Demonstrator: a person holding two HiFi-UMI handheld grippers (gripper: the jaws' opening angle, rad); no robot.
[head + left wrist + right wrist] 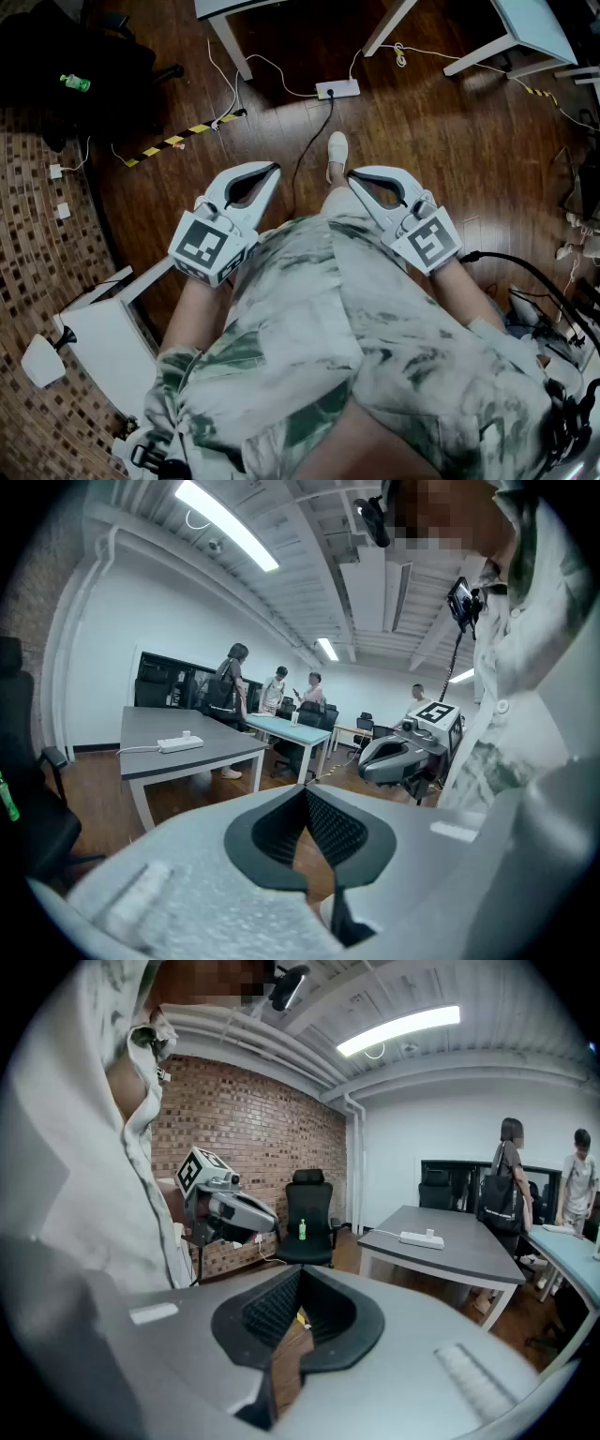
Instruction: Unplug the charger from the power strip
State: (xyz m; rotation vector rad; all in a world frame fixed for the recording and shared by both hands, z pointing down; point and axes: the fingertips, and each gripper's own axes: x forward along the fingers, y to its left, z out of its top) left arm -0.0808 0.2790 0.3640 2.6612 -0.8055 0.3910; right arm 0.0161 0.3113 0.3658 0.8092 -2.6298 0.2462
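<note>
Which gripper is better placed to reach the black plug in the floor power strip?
Right, narrowly. In the head view the right gripper lies nearer the black plug in the power strip than the left gripper. Both are shut, empty and well short of it, so the edge is slight.

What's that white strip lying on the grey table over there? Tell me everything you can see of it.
It is a white power strip, long, low and plastic-looking, lying flat on the grey table near one edge. A small white block, probably a charger, stands up from its top. A white cord leaves one end and trails along the tabletop. Its sockets are too small to make out. Nothing else appears to touch it.
</note>
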